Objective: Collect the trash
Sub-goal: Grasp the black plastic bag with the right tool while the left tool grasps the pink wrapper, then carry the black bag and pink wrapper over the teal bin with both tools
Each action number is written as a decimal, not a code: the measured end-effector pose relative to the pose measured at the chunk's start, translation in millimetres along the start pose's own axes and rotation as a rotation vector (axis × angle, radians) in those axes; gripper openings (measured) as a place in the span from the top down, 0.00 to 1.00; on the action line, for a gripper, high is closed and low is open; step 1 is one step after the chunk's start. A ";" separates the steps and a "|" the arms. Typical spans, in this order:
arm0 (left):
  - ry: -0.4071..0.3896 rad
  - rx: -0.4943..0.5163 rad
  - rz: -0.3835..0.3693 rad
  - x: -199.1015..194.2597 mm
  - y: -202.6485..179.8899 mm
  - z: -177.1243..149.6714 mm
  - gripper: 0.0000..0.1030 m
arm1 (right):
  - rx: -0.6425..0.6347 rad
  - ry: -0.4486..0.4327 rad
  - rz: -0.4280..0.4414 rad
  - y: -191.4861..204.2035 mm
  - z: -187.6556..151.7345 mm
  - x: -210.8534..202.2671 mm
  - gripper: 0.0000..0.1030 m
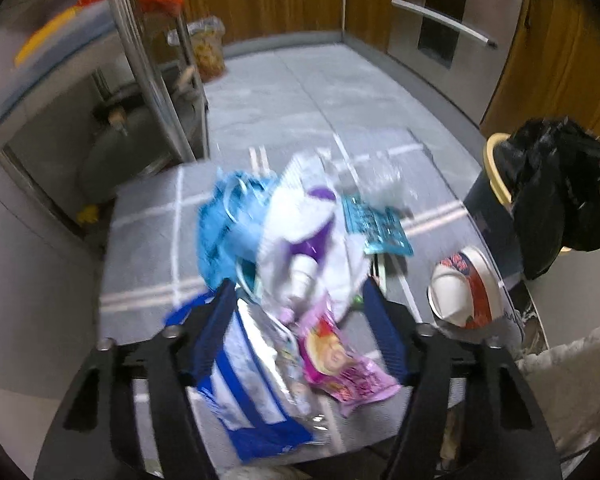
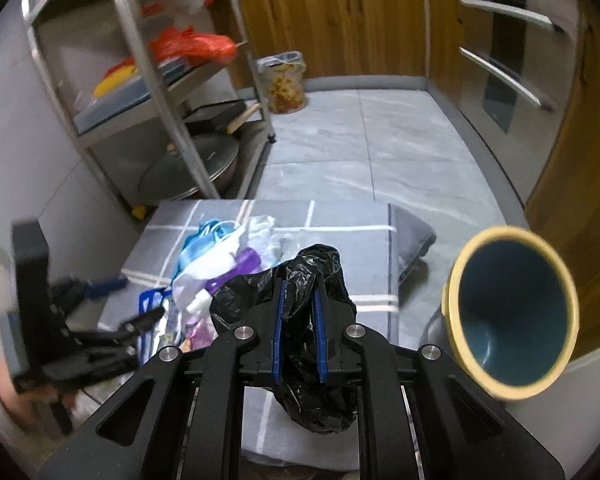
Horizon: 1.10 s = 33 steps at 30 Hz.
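Centrally, a heap of wrappers (image 1: 300, 248) lies on the grey checked mat (image 1: 148, 240), a tipped paper cup (image 1: 466, 292) beside; left gripper (image 1: 296, 300) half apart above it. Right gripper (image 2: 300, 304) clamps a crumpled black trash bag (image 2: 300, 360) near the yellow-rimmed bin (image 2: 512, 312).

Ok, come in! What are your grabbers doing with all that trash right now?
Right gripper shut on black trash bag. Left gripper open over wrapper pile, nothing pinched yet. Empty bin beside the mat, way clear.
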<state>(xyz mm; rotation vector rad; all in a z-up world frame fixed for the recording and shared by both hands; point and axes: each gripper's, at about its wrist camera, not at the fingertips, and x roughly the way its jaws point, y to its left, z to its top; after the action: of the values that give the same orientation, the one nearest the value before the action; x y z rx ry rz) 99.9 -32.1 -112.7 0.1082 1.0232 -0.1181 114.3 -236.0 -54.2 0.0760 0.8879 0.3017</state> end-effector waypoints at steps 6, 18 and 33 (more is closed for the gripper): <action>0.124 -0.058 -0.016 49.6 -10.3 -17.0 0.70 | -0.002 -0.025 -0.002 0.0 -0.7 -1.0 0.86; 0.169 0.038 -0.014 65.2 -34.4 -28.7 0.92 | 0.024 -0.032 -0.003 -8.8 -3.3 -2.3 0.86; -0.114 0.072 -0.091 -21.3 -48.1 18.8 0.93 | 0.177 -0.152 -0.087 -65.3 21.3 -27.4 0.86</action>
<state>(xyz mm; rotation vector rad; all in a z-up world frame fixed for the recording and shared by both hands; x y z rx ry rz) 97.7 -81.4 -86.5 0.1195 0.9102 -0.2419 129.4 -305.1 -32.5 0.2207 0.7635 0.1334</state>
